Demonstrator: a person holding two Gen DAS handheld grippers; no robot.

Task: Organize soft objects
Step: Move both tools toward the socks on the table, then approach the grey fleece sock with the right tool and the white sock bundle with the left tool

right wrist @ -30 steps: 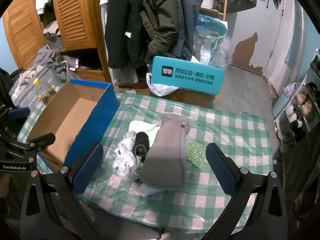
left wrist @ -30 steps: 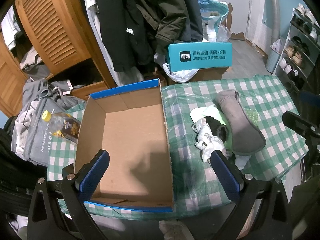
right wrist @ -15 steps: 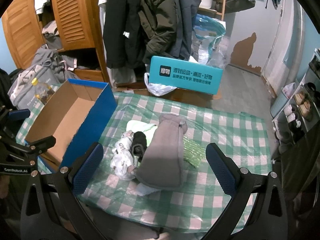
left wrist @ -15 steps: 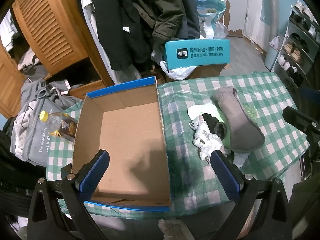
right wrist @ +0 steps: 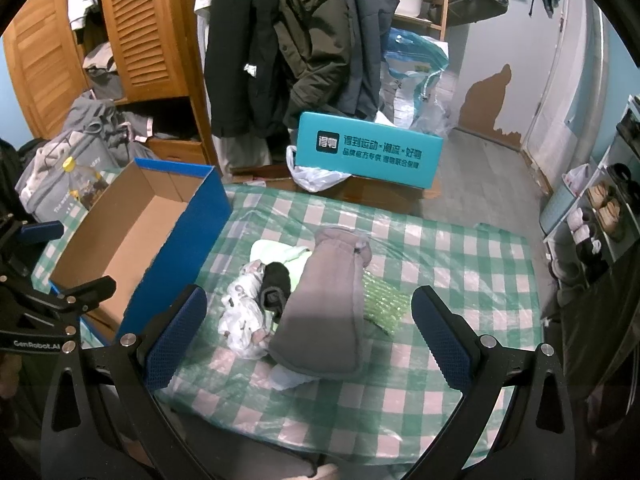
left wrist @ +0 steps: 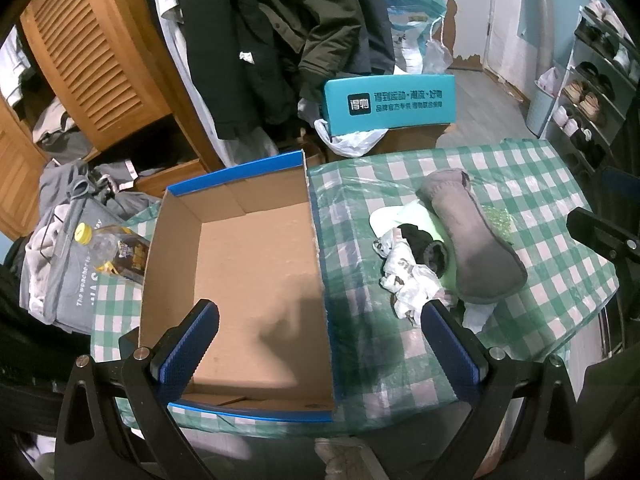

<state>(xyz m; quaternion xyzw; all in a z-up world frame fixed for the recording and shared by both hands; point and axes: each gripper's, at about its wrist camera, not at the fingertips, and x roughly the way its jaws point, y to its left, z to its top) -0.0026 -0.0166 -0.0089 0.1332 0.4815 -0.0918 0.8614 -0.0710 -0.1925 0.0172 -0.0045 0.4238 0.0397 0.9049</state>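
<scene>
Comparing with a second ago, almost nothing differs: the checked tabletop (right wrist: pixel 460 248), the empty cardboard box (left wrist: pixel 248 264) at its left and the heap of soft objects (right wrist: pixel 304 300) just right of the box lie as before, only sliding slightly in both views. Left gripper (left wrist: pixel 320 344) and right gripper (right wrist: pixel 308 332) still hover with fingers spread wide and holding nothing, so sorting has not begun.

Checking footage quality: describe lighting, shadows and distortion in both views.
Left wrist view: dim light, strong fisheye bending, a dark shadow on the cardboard box floor. Right wrist view: glare on the plastic-covered checked tablecloth, black corners.
</scene>
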